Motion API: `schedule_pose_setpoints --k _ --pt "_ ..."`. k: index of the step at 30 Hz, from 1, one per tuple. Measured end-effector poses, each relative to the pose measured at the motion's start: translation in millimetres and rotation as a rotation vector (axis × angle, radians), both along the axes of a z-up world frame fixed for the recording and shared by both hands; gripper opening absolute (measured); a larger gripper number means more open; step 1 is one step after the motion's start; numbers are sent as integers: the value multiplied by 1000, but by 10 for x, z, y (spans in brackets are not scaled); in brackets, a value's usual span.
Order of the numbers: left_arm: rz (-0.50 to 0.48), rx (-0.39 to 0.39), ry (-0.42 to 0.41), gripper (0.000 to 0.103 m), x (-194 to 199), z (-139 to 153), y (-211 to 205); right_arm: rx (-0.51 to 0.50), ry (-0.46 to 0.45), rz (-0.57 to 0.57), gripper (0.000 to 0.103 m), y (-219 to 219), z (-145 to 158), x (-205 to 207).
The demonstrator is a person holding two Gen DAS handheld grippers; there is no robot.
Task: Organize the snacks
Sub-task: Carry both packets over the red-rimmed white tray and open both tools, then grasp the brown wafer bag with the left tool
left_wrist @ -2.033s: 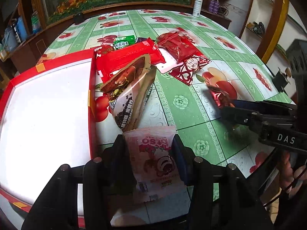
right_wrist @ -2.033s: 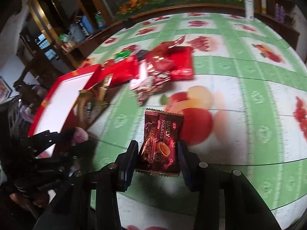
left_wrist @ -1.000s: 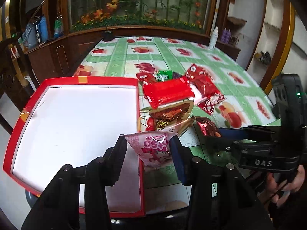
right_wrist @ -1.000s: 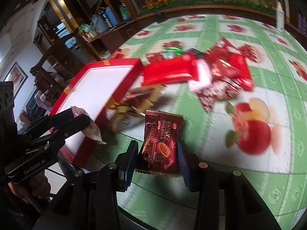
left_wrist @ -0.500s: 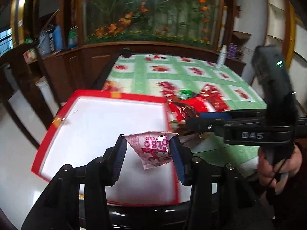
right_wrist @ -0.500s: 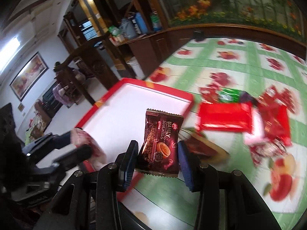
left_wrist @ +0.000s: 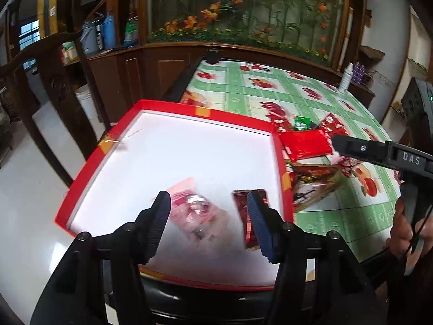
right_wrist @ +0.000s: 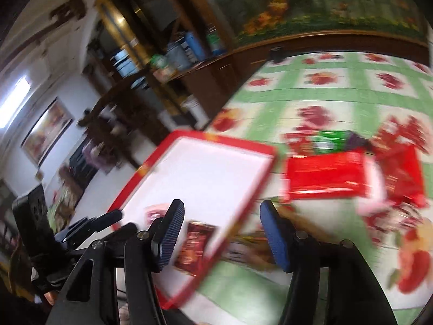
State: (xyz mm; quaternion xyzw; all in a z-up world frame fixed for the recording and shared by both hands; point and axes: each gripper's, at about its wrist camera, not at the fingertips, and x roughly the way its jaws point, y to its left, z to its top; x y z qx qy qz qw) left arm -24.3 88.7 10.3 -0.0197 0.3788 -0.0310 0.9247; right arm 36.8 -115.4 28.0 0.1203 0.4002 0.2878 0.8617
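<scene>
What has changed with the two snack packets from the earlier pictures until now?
Both were let go. The pink packet has left the left gripper, the dark red packet the right gripper; both jaws are opening, and both packets are in the red tray. The snack pile stayed on the table.

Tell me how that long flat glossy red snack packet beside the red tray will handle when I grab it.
The long flat glossy red snack packet is probably light and floppy: it is thin film lying flat on the green fruit-print tablecloth. The sheen suggests slippery. Being long, it may sag if pinched at one end; a middle grip seems safer.
</scene>
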Motion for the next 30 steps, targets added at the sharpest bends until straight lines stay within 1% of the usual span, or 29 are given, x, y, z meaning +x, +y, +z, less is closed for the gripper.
schedule_pose_setpoints --k 1,3,4,7,10,14,15,18,21,23,26,28,29,30 --pt "-27 4 1 59 10 -2 -82 -6 -6 -47 60 -191 -14 -18" --pt "-68 11 0 66 25 2 -199 -16 -12 -114 60 -469 -29 -45" --pt "-97 21 -3 66 36 3 -297 -18 -11 -162 61 -676 -54 -71" --pt "-180 56 -4 66 74 -4 -571 -25 2 -263 64 -1112 -113 -117" --pt "-263 91 -8 66 118 -9 -808 3 30 -328 64 -1481 -195 -139" --pt "-351 185 -24 66 140 -68 -1072 27 64 -371 66 -1756 -304 -143" --pt "-372 224 -26 66 156 -105 -1145 58 83 -370 66 -1798 -341 -113" --pt "-427 300 -37 66 189 -169 -1289 138 124 -340 66 -1808 -429 -14" --pt "-485 358 -75 66 163 -186 -1403 134 170 -326 66 -1684 -490 146" --pt "-516 401 -100 66 142 -197 -1479 163 206 -329 66 -1620 -575 268" --pt "-550 429 -125 66 148 -215 -1565 206 278 -313 65 -1505 -702 405" --pt "-556 445 -121 66 200 -256 -1612 220 274 -300 65 -1434 -727 437" --pt "-552 452 -113 66 229 -283 -1633 217 267 -300 63 -1411 -729 440" --pt "-548 459 -97 66 265 -318 -1646 210 263 -302 58 -1399 -733 451"
